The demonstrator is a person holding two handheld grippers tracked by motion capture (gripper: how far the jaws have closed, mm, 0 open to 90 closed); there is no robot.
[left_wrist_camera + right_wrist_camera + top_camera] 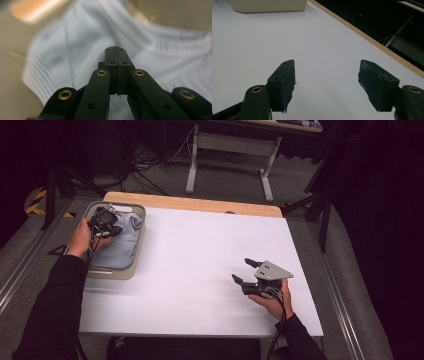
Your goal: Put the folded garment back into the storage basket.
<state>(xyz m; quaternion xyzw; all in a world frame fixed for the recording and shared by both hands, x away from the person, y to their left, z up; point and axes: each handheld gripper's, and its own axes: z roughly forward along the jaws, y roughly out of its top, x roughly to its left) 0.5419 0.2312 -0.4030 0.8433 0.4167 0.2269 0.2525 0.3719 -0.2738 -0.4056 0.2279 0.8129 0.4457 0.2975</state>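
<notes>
The left gripper (116, 50), jaws pressed together and gripping nothing visible, is hovering directly above the light-blue garment (160, 52) in the bin (141, 220); the right gripper (327, 82) is idling agape, empty, well apart.

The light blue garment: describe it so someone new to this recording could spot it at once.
Start at the white table and go to its far left corner, where a beige tub sits. The light blue garment lies crumpled inside it, under the left gripper. It is the table's one soft, ribbed fabric item.
</notes>
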